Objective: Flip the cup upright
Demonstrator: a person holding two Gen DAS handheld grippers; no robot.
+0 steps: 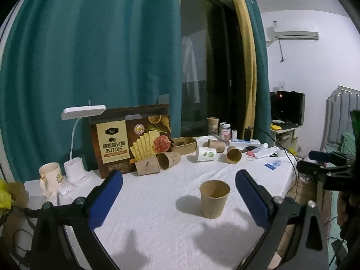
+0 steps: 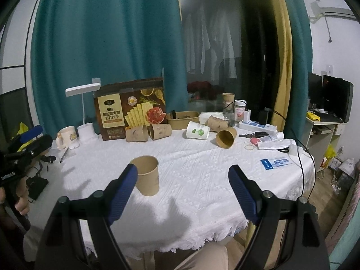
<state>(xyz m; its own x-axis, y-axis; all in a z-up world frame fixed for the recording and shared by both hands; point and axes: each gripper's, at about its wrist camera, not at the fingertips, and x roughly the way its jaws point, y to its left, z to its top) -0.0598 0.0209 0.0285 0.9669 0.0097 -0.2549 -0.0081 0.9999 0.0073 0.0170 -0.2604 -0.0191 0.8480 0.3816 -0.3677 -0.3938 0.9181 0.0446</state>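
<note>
cup point(image 1: 214, 199) upright mid-table | left gripper point(image 1: 178, 199), right gripper point(image 2: 182, 192) both wide, empty

Your left wrist camera looks forward along its spread blue-padded gripper point(image 1: 178, 185) from the table's near left, facing the teal curtain point(image 1: 90, 56). Your right wrist camera sits further right and further back, over the near edge of the white tablecloth point(image 2: 191, 168). Both views share the upright brown paper cup point(image 1: 214, 198) point(image 2: 146, 175) and the brown cracker box point(image 1: 131, 138) point(image 2: 131, 111).
</note>
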